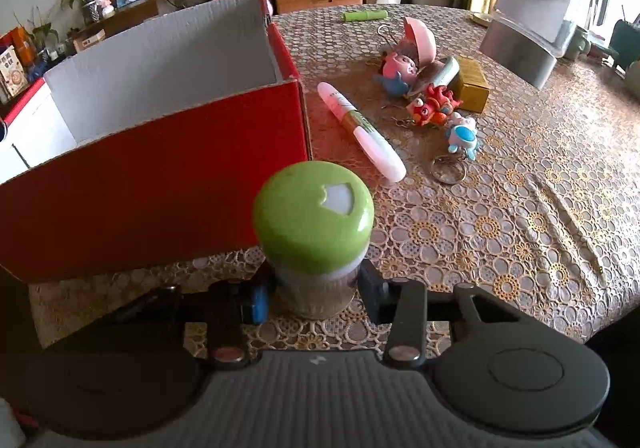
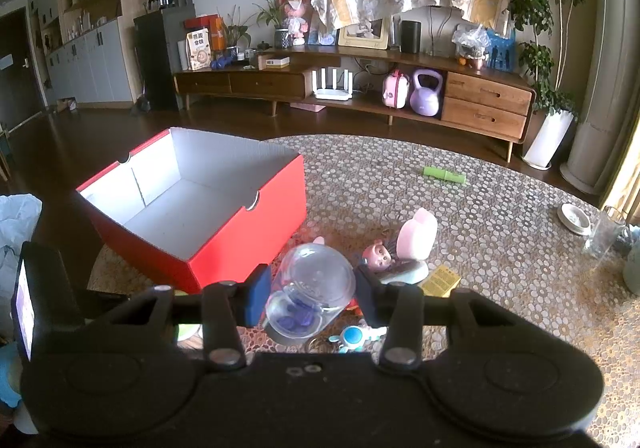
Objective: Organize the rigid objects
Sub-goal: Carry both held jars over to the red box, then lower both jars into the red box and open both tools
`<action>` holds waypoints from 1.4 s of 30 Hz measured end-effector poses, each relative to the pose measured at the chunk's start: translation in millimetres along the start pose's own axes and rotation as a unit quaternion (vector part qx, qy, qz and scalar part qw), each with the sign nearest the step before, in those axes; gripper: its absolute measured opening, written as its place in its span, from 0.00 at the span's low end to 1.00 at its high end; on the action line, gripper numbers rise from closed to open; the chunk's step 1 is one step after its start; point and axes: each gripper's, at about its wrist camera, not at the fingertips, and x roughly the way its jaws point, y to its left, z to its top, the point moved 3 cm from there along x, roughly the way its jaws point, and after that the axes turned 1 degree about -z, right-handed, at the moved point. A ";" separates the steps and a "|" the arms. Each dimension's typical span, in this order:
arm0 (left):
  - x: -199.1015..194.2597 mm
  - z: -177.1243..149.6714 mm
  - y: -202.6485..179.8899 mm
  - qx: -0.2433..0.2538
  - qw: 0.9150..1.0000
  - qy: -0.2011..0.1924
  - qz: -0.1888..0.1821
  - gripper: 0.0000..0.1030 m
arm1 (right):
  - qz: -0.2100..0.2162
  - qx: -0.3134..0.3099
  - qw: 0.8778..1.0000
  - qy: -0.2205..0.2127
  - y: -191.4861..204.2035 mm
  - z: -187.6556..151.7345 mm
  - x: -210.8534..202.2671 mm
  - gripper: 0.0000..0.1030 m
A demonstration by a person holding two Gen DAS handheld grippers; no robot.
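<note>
Both claws are holding something. Over on the left, the left claw (image 1: 316, 294) is clamped on a small jar (image 1: 314, 288) with a green lid (image 1: 314, 211), its pads pressing the jar's clear body just under the lid; the jar stands upright between the fingers, just beside the near wall of the red box (image 1: 160, 175). That box sits open on the lace-patterned table (image 1: 500, 232), white inside, and from the right-hand camera its floor (image 2: 188, 207) shows nothing lying in it.

Right of the box, a pink and white marker (image 1: 360, 131) lies slanted on the table. Further right is a cluster of small toys: a pink pig figure (image 1: 396, 67), a red dragon keychain (image 1: 434, 107), a blue and white turtle keychain (image 1: 462, 135) with its ring, and a yellow carton (image 1: 472, 83) touching the heap. A green tube (image 1: 366, 15) lies well apart, toward the far edge.

The right claw (image 2: 310, 294) grips a clear plastic capsule (image 2: 310, 288), tilted, with purple bits (image 2: 296, 318) in its lower end. It hangs above the toy cluster, just right of the box's near corner, with the turtle showing below it.
</note>
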 end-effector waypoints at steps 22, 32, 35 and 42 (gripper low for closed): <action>-112.3 80.1 72.4 -0.058 0.997 -0.045 -0.002 0.42 | 0.038 -0.054 0.997 -0.038 57.8 54.4 5.4 0.44; -75.3 117.7 148.1 -0.067 0.996 -0.009 0.061 0.42 | 0.059 -0.098 0.993 -0.007 104.0 67.7 67.3 0.44; -53.9 122.6 164.4 -0.066 0.995 0.011 0.069 0.42 | 0.061 -0.114 0.992 0.010 117.8 66.6 90.8 0.44; -1.1 123.8 183.4 -0.039 0.994 0.072 0.075 0.42 | 0.056 -0.136 0.988 0.055 138.7 56.9 138.8 0.44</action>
